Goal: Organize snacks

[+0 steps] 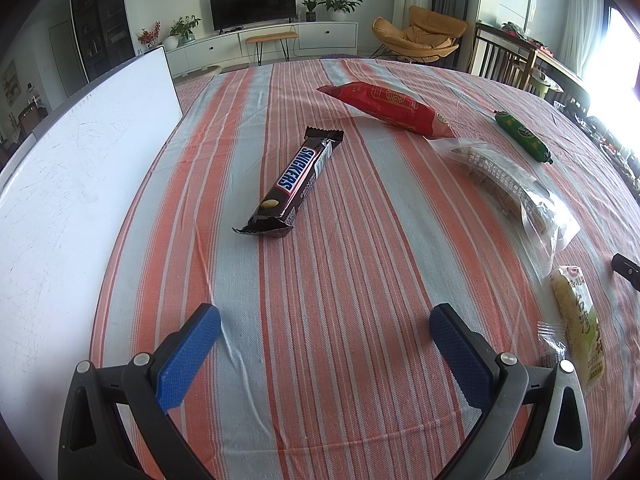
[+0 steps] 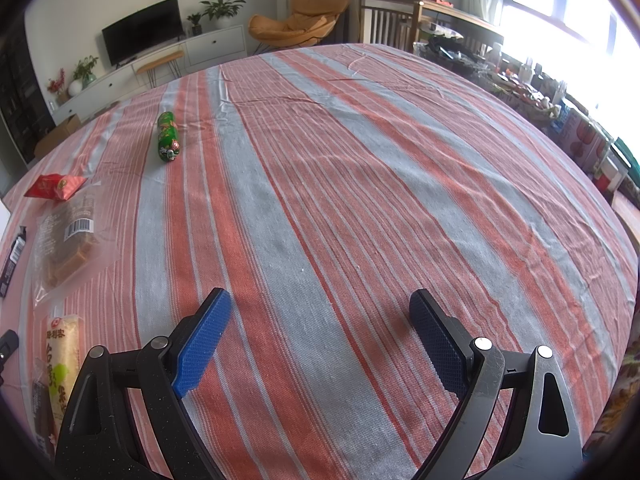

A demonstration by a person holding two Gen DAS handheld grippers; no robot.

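- The Snickers bar [image 1: 295, 184] lies on the striped tablecloth [image 1: 360, 280], straight ahead of my left claw [image 1: 324, 328], a white tray [image 1: 80, 184] to its left.
- Red packet [image 1: 390, 108], clear bag [image 1: 508, 184] and green sausage [image 2: 168, 136] lie beyond.
- My left claw is spread wide, empty.
- My right claw [image 2: 320, 320] likewise gapes over bare cloth.

Snack count on striped tablecloth [image 1: 340, 280]:
- Snickers bar [image 1: 294, 178]: 1
- red packet [image 1: 388, 107]: 1
- green sausage [image 1: 522, 135]: 1
- clear pastry bag [image 1: 512, 188]: 1
- pale-green-labelled snack pack [image 1: 578, 320]: 1
- white board [image 1: 72, 184]: 1
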